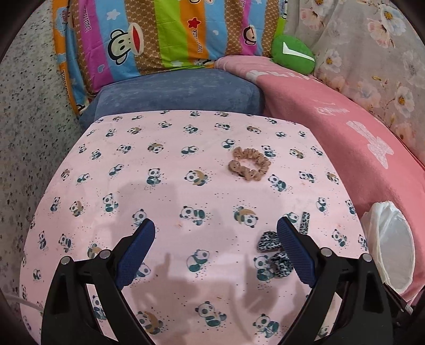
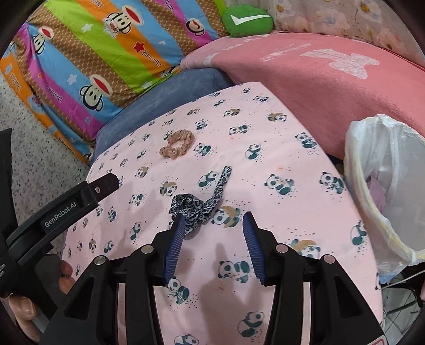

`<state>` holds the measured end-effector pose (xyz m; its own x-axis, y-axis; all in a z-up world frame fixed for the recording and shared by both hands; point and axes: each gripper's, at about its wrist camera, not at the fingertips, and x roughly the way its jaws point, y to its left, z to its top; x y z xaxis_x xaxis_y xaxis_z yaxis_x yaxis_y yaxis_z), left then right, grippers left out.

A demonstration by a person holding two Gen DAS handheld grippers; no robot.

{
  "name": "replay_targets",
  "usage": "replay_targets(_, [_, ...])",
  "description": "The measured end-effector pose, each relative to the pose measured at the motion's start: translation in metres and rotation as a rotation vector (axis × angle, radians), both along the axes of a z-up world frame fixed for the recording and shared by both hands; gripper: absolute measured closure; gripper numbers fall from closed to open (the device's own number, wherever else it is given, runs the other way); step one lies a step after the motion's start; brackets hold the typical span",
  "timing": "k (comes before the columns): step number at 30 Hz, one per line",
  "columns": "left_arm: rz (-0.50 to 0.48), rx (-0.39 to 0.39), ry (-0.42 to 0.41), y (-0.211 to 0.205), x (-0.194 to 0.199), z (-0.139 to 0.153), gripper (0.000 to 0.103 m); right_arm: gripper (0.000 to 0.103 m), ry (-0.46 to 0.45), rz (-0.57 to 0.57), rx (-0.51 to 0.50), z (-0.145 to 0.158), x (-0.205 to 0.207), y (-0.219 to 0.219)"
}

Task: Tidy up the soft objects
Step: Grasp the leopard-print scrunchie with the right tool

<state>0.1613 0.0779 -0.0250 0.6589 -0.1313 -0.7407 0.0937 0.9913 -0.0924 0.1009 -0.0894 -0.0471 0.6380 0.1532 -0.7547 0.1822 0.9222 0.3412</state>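
A tan scrunchie (image 1: 249, 165) (image 2: 177, 146) lies far out on the pink panda-print cloth (image 1: 186, 191) (image 2: 265, 169). A leopard-print scrunchie with a long tail (image 1: 276, 252) (image 2: 202, 204) lies nearer. My left gripper (image 1: 215, 231) is open above the cloth, and its right finger covers part of the leopard scrunchie. My right gripper (image 2: 212, 225) is open too, with its left fingertip touching or just over the leopard scrunchie's near edge. Neither gripper holds anything. The left gripper also shows at the left of the right wrist view, held by a hand (image 2: 63, 276).
A bin lined with a white plastic bag (image 1: 390, 244) (image 2: 390, 185) stands at the cloth's right edge. Behind are a blue cushion (image 1: 175, 93), a striped monkey-print pillow (image 1: 159, 31), a pink blanket (image 1: 345, 127) (image 2: 318, 79) and a green checkmark plush (image 1: 292, 53) (image 2: 247, 21). Speckled floor lies left.
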Motion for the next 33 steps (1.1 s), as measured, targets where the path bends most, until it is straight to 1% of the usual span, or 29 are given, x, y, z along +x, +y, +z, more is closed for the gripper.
replay_targets(3, [0.021,0.001,0.01,0.013,0.005,-0.005,0.014,0.056,0.021,0.028,-0.009,-0.009,0.012,0.017])
replay_targets(4, [0.031,-0.001,0.015,0.019,0.008,-0.008,0.014,0.054,0.028,0.036,-0.013,-0.013,0.017,0.022])
replay_targets(5, [0.038,-0.002,0.02,0.022,0.01,-0.01,0.014,0.052,0.031,0.04,-0.015,-0.016,0.02,0.026])
replay_targets(6, [0.045,-0.002,0.025,0.026,0.012,-0.012,0.014,0.046,0.035,0.043,-0.02,-0.019,0.024,0.031])
replay_targets(7, [0.05,-0.002,0.027,0.029,0.014,-0.014,0.014,0.045,0.04,0.049,-0.024,-0.024,0.03,0.036])
replay_targets(11, [0.068,-0.009,0.039,0.038,0.024,-0.02,0.014,0.045,0.063,0.048,-0.029,-0.037,0.045,0.043])
replay_targets(17, [0.072,-0.017,0.056,0.038,0.042,-0.029,0.014,0.045,0.079,0.041,-0.04,-0.05,0.062,0.047])
replay_targets(19, [0.068,-0.019,0.056,0.034,0.048,-0.03,0.014,0.059,0.075,0.04,-0.067,-0.052,0.066,0.047])
replay_targets(20, [0.064,-0.022,0.057,0.031,0.051,-0.03,0.014,0.063,0.075,0.043,-0.072,-0.053,0.068,0.047])
replay_targets(21, [0.059,-0.024,0.059,0.028,0.055,-0.031,0.014,0.072,0.076,0.044,-0.069,-0.054,0.071,0.043])
replay_targets(22, [0.056,-0.026,0.06,0.026,0.058,-0.032,0.014,0.078,0.076,0.043,-0.063,-0.054,0.073,0.039])
replay_targets(26, [0.044,-0.027,0.063,0.012,0.072,-0.034,0.014,0.083,0.057,0.028,-0.062,-0.053,0.081,0.031])
replay_targets(33, [0.025,-0.027,0.074,-0.007,0.092,-0.038,0.014,0.084,0.018,-0.005,-0.035,-0.045,0.092,0.013])
